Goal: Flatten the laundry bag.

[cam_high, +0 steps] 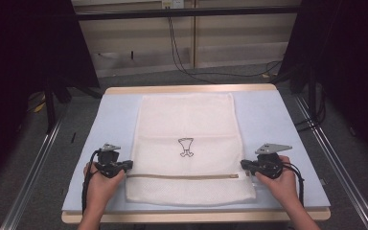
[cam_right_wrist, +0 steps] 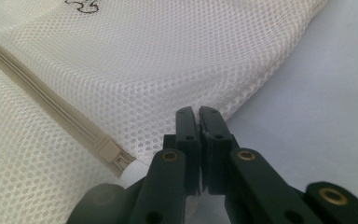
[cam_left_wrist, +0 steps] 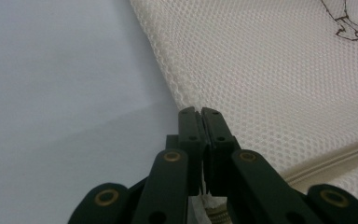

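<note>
A white mesh bag (cam_high: 187,143) lies flat on the pale blue table (cam_high: 115,120), with a small black drawing (cam_high: 186,146) at its middle and a beige zipper (cam_high: 182,176) across its near end. My left gripper (cam_high: 130,165) is shut on the bag's left edge just above the zipper. In the left gripper view the jaws (cam_left_wrist: 199,112) meet, with white fabric (cam_left_wrist: 270,70) pinched low between them. My right gripper (cam_high: 243,165) is shut on the right edge. Its jaws (cam_right_wrist: 198,112) close beside the zipper's end (cam_right_wrist: 116,158), over the mesh (cam_right_wrist: 168,56).
The table's wooden rim (cam_high: 191,88) borders the far side, and the near edge lies just behind both hands. Black curtains (cam_high: 28,43) hang on both sides. Cables (cam_high: 182,52) trail on the floor beyond the table. Metal rails (cam_high: 33,172) flank it.
</note>
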`<state>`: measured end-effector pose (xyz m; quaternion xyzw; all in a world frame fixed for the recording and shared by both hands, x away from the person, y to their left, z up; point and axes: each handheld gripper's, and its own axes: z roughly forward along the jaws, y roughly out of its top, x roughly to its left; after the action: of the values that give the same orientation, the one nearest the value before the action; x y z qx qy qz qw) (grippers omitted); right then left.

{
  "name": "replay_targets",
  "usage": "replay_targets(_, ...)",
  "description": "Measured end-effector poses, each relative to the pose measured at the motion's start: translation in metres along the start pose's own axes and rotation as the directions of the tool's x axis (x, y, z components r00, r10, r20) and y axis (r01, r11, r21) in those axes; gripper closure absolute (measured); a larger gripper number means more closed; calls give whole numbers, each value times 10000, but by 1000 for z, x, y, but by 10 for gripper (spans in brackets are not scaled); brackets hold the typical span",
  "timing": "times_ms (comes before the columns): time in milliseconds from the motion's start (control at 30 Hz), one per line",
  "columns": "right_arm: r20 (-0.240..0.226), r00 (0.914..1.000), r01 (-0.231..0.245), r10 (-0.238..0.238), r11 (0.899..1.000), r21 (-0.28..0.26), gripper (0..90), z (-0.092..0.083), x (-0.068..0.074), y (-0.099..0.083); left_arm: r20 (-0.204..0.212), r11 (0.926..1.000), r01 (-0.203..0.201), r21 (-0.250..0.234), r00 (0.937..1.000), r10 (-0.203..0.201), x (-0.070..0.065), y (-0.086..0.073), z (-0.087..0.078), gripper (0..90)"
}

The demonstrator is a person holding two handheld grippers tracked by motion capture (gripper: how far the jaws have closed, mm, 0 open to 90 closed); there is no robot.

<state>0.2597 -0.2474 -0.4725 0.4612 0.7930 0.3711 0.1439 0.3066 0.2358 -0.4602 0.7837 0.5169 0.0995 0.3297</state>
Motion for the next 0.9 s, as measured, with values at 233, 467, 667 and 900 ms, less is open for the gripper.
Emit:
replay_targets(233,-14,9995,305,-305,9995,11,873,3,5,3,-45,9997,259,0,9997,-259,5,-2,-2,877)
replay_targets(467,19,9992,391,-391,9991,138,868,6,5,3,-130,9997,136,205,9998,-134,3,-2,-1,858)
replay_targets(667,113,9990,421,-423,9991,96,776,4,7,3,39,9984,247,-500,9997,-246,-1,2,-9,753)
replay_targets(900,-46,9961,875,-880,9939,-676,683,-12,9,-4,1474,9949,-80,-1008,9888,229,-27,13,-8,515)
